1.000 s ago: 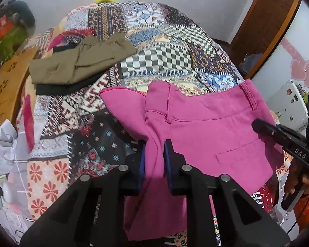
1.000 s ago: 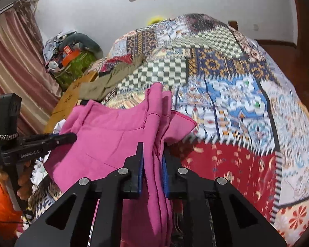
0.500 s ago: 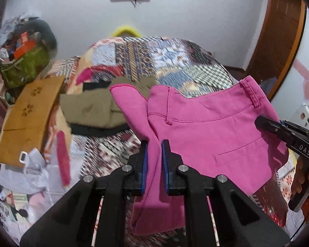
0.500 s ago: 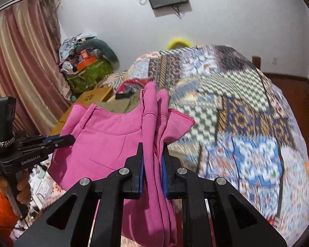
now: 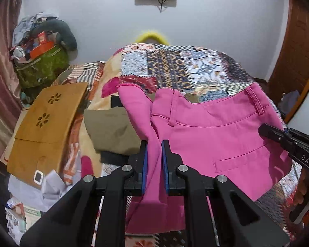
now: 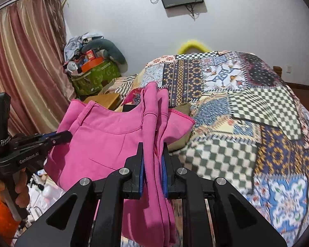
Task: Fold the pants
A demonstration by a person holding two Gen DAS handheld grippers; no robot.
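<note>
The pink pants [image 5: 216, 135] hang in the air above the patchwork bed, waistband up, held at both ends. My left gripper [image 5: 154, 156] is shut on the waistband's left end, with fabric bunched between its blue pads. My right gripper [image 6: 152, 158] is shut on the other end, where several folds of the pink pants [image 6: 105, 144] pass between its pads. Each gripper shows in the other's view: the right one [image 5: 265, 131] at the right edge, the left one [image 6: 66, 136] at the left.
The patchwork quilt [image 6: 247, 123] covers the bed. Folded olive and black clothes [image 5: 111, 131] lie on it behind the pants. A brown wooden board [image 5: 45, 123] and a cluttered green bag [image 5: 41, 68] stand left of the bed. A door [image 5: 298, 47] is at right.
Both grippers have lifted the pants off the bed and raised them; the views now tilt up toward the far wall. The grips have not changed.
</note>
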